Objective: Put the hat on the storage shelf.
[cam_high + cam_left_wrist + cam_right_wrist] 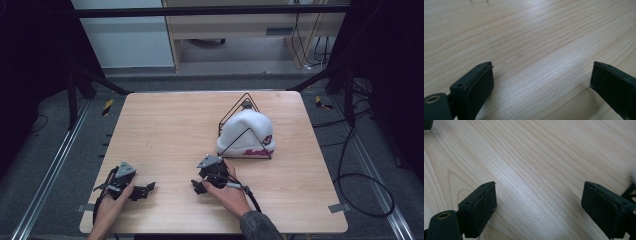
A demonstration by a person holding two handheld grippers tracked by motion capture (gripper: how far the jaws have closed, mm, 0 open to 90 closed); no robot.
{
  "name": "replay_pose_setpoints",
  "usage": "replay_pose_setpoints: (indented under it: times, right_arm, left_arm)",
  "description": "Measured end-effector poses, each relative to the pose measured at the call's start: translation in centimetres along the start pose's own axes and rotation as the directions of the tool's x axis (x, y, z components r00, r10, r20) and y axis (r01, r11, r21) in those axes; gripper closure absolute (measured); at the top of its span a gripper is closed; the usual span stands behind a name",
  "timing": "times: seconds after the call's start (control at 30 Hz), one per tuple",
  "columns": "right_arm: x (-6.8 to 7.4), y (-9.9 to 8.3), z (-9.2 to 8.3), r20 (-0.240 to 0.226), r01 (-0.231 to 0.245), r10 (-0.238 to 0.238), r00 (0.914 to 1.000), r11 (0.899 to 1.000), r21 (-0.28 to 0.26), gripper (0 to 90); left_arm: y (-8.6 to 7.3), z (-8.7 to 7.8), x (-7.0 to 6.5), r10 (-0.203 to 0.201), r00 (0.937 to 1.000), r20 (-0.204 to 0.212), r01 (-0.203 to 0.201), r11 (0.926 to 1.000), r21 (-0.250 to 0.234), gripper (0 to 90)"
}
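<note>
White knitted beanie with red lettering [246,134], draped over a black wire triangular stand [245,106] toward the desk's far right corner, untouched. We rest left gripper [145,189] and right gripper [197,185] near the front edge, jaws spread, empty; everything remains to do.

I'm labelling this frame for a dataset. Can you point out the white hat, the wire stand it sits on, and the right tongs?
white hat [245,131], high view, on its knitted crown.
wire stand [246,95], high view, on its bare top corner.
right tongs [198,186], high view, between the tips.
</note>
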State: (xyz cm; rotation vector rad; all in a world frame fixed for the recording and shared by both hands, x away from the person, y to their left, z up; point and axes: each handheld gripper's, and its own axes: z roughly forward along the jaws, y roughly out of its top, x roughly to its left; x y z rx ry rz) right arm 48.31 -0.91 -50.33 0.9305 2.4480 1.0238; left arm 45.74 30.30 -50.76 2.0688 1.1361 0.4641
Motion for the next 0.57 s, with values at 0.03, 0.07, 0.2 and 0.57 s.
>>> replay_pose_setpoints:
  times: [0.03,0.07,0.2,0.57]
  right_arm:
    - [0.03,-0.04,0.11,-0.004,0.000,0.000,1.0000,1.000,0.002,12.9]
    - [0.05,-0.09,0.23,-0.002,0.004,-0.004,1.0000,1.000,0.005,12.5]
    - [0.15,-0.16,0.46,0.000,-0.014,0.014,0.9999,1.000,-0.007,12.6]
    - [0.96,-0.45,0.62,-0.005,-0.049,0.049,0.9988,0.998,-0.025,11.0]
  left_arm:
    - [0.00,0.00,0.00,0.000,1.0000,0.000,0.000,1.0000,0.000,4.1]
    - [0.02,0.04,-0.02,0.003,1.0000,-0.003,-0.003,1.0000,0.001,3.9]
    - [0.21,0.42,-0.46,0.043,0.9986,-0.031,-0.042,0.9987,0.031,1.0]
    - [0.22,0.46,-0.56,0.043,0.9986,-0.031,-0.042,0.9985,0.034,0.0]
